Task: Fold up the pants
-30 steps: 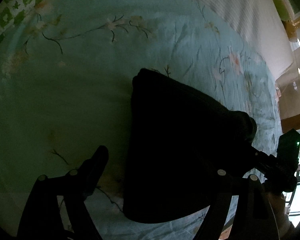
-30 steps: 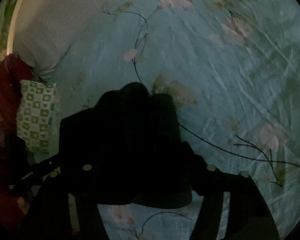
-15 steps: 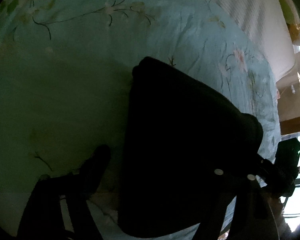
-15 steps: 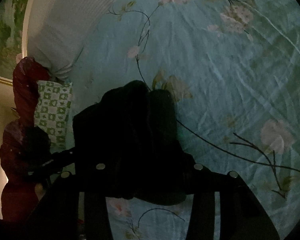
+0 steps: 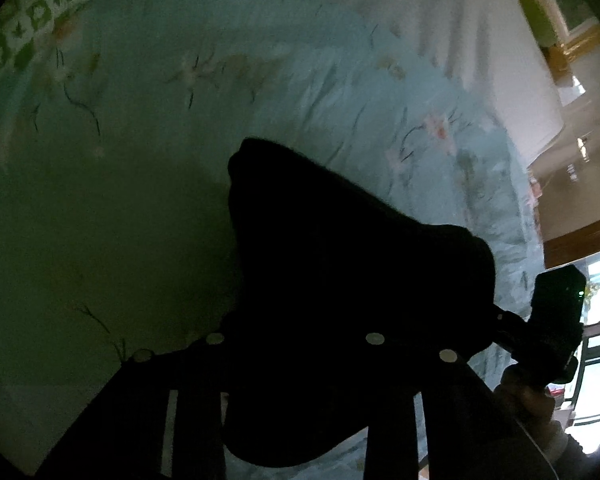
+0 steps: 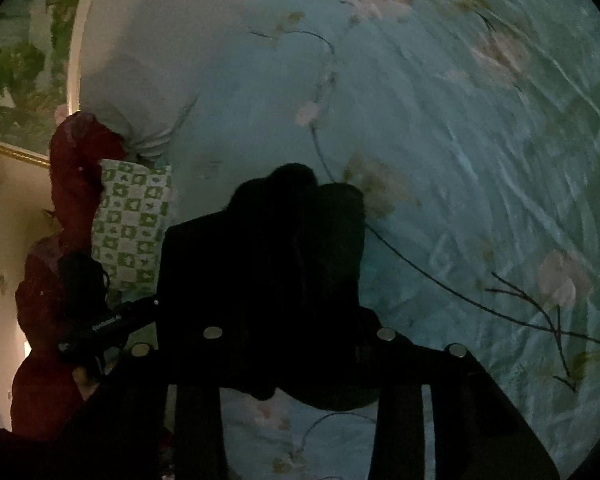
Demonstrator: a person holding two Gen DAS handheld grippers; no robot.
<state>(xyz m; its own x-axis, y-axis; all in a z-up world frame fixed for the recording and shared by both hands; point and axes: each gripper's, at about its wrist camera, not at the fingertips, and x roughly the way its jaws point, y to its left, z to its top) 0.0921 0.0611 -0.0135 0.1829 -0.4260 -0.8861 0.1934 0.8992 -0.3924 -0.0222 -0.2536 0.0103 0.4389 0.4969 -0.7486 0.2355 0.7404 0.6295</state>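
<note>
From the left wrist view, the black pants are a thick, compact bundle, lifted a little off the flowered bed sheet. The left hand-held gripper looks clamped on the bundle's near edge, its dark fingers closed into the cloth, though everything there is so black that I judge this rather than see it plainly. At the right edge of this view the right hand-held gripper meets the bundle's far corner. A green checked pillow lies at the far left corner of the bed. From the right wrist view, the same dark bundle fills the space between that gripper's fingers, which seem closed on it, with layered folds showing at its top. The checked pillow and a dark red cloth sit by the bed's left edge. I would say the folding is nearly done, with setting down and smoothing left.
</note>
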